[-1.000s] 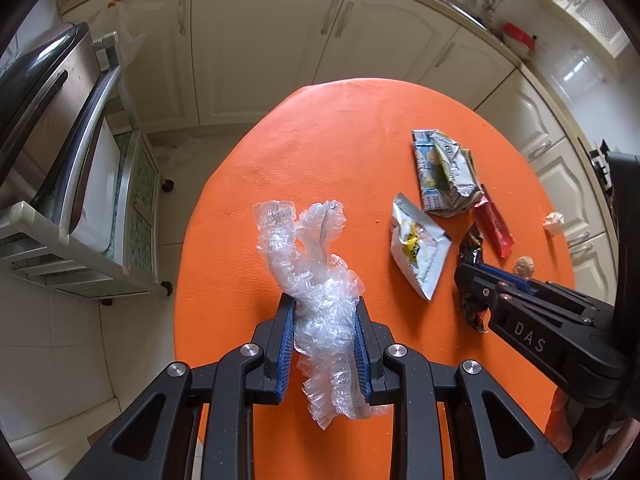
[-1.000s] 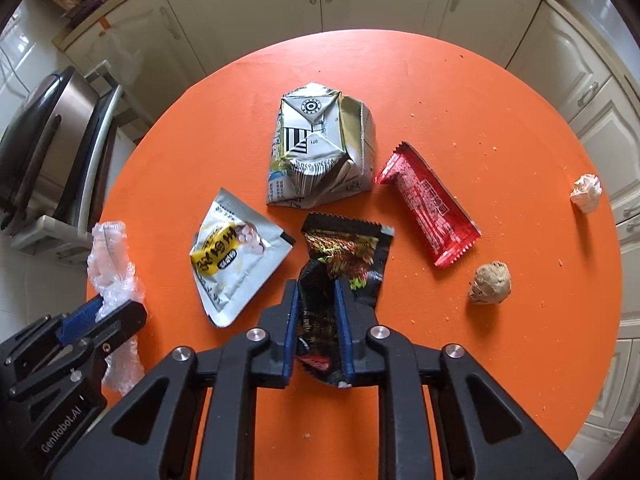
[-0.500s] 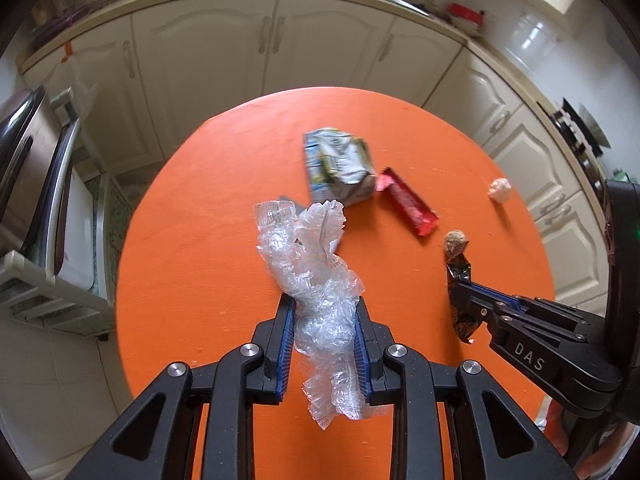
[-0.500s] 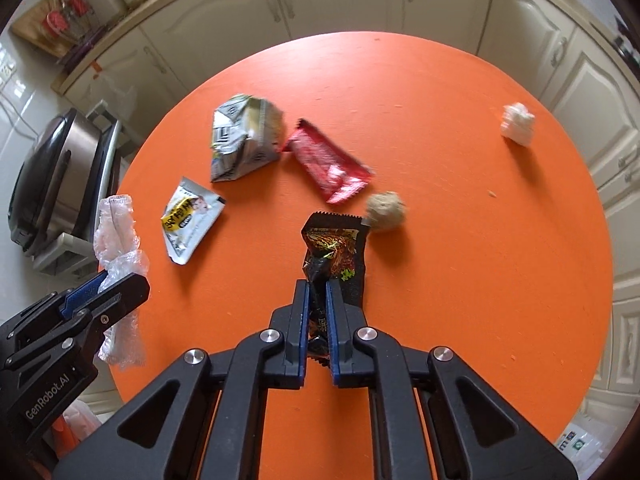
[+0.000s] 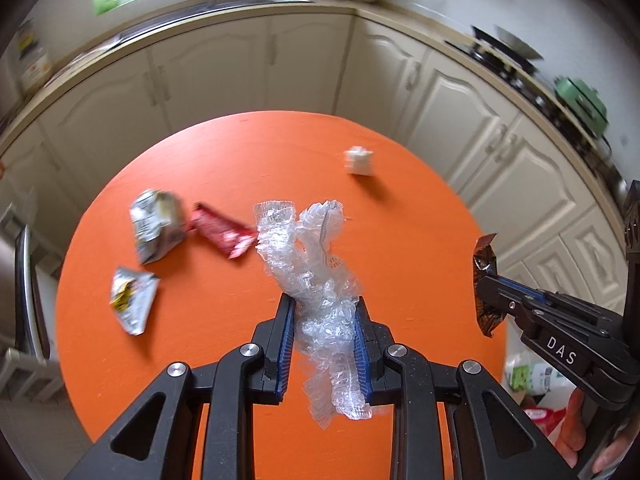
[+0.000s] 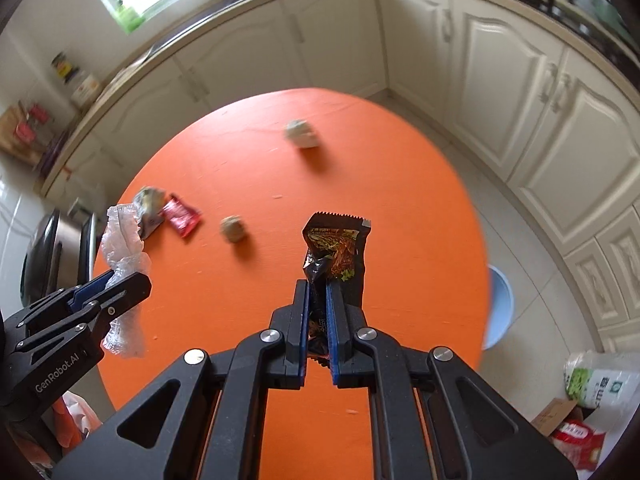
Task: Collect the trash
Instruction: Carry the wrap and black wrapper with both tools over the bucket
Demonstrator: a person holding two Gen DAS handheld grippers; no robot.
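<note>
Left gripper (image 5: 324, 340) clamps the clear plastic wrap (image 5: 316, 280); right gripper (image 6: 318, 320) is closed tight on the dark snack wrapper (image 6: 334, 248), both above the orange table (image 5: 224, 312). Recommend firm grips until over a bin; loose ends could snag or slip.

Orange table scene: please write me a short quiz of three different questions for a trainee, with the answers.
1. True or false: the left gripper holds a wad of clear plastic wrap.
2. What does the right gripper hold? A) red wrapper B) dark snack wrapper C) white paper ball
3. Fill in: between the silver carton and the plastic wrap, in the left wrist view, a ____ wrapper lies on the table.

Key:
1. True; its jaws press on the wrap.
2. B, the dark snack wrapper; the white paper ball lies on the table.
3. Red; the red wrapper.
</note>
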